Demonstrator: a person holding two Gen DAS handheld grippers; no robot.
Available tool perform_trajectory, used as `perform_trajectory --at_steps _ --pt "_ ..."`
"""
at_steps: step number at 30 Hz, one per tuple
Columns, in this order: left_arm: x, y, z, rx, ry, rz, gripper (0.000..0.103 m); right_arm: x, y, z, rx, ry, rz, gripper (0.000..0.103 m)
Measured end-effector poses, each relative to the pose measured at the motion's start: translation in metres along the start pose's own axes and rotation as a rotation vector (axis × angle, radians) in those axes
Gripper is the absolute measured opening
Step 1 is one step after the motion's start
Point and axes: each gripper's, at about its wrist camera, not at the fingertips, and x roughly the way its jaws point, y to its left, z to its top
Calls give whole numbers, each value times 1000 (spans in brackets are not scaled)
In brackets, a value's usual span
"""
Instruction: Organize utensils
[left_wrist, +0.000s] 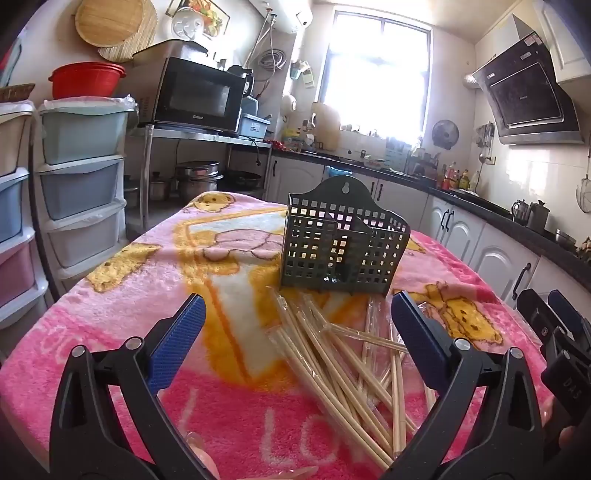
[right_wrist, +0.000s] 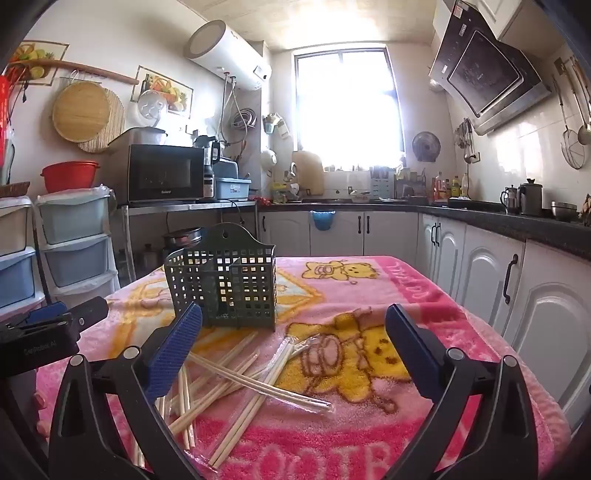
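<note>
**Chopsticks lying loose on a kitchen table**

A pink blanket (left_wrist: 110, 295) is covering the table. Chopsticks (left_wrist: 332, 354) are lying scattered before the green basket (left_wrist: 343, 251). Both the left gripper (left_wrist: 295, 339) and right gripper (right_wrist: 295, 343) are gaping empty. Cabinets (right_wrist: 480, 266) are lining the wall.

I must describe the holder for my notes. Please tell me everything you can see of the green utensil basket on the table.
The green utensil basket looks like dark green plastic, its walls a grid of square holes. A taller, arched back panel carries a keyhole hanging slot. Inner dividers split it into compartments, which appear empty. It stands upright on the pink cartoon blanket, behind the scattered wooden chopsticks, some of them in clear wrappers. The nearest chopstick ends lie at its base; actual contact is unclear. Neither claw touches it.
</note>
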Motion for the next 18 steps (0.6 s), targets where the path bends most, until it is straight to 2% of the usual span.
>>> perform_trajectory --at_steps 8,9,16,18 --pt "-1 -4 3 3 -1 16 93 1 1 0 -11 -6 -2 97" --pt "1 2 3 -2 0 -10 93 1 1 -1 -10 -6 -2 97" --pt "10 8 4 0 1 -14 93 -1 0 2 -10 -11 -3 97" --pt "3 4 4 0 -5 -11 93 -2 0 1 -9 -11 -2 97"
